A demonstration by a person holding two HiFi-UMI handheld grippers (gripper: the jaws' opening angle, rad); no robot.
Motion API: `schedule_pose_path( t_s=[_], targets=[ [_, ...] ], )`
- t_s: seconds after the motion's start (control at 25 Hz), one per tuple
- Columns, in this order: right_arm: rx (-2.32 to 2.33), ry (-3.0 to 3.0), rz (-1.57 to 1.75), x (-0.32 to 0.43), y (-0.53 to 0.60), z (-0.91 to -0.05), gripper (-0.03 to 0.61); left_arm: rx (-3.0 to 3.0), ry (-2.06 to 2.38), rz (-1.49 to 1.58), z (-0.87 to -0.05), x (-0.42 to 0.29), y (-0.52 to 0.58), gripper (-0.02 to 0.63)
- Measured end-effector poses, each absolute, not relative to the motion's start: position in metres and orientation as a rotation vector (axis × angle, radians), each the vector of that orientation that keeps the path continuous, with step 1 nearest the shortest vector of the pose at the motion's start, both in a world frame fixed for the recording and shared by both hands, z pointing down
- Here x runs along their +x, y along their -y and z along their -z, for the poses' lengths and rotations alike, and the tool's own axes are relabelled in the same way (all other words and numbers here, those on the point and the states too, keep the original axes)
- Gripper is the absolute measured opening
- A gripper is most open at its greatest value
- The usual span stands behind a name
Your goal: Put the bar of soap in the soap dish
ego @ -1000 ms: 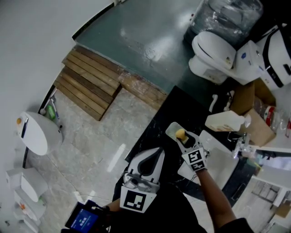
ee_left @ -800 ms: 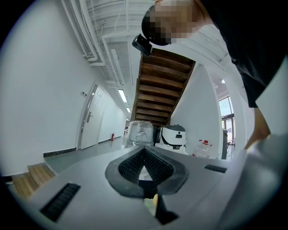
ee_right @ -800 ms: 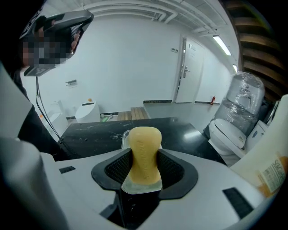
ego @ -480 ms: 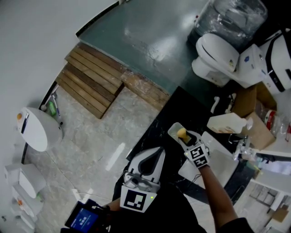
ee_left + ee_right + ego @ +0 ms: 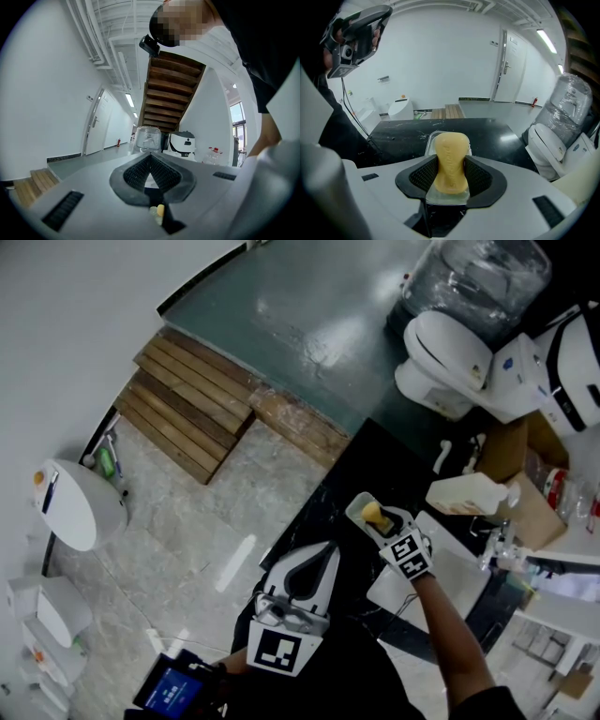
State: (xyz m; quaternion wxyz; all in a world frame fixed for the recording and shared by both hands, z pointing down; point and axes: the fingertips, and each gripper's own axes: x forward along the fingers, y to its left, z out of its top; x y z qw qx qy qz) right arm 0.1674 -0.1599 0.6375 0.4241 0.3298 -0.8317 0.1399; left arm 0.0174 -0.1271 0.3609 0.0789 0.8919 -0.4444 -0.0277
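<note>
The yellow bar of soap [image 5: 451,159] stands on end, pinched at its waist between the right gripper's [image 5: 450,174] black jaws. It sits within the outline of the clear soap dish [image 5: 428,142], though whether it touches the dish floor I cannot tell. The dish rests on the black countertop [image 5: 403,133], near its edge in the head view. The left gripper [image 5: 317,563] hangs back over the near counter, closer to the person, with its jaws brought together at the tips, nothing between them.
</note>
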Motion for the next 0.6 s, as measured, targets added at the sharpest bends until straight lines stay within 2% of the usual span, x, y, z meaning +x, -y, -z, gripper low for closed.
schedule_pose_path(
  t_s=[0.6],
  targets=[
    [0.838,2.068,-0.353,0.168,0.168,-0.630,0.173,2.659,1.328,0.088,-0.360,0.016,0.125,0.002]
  ],
)
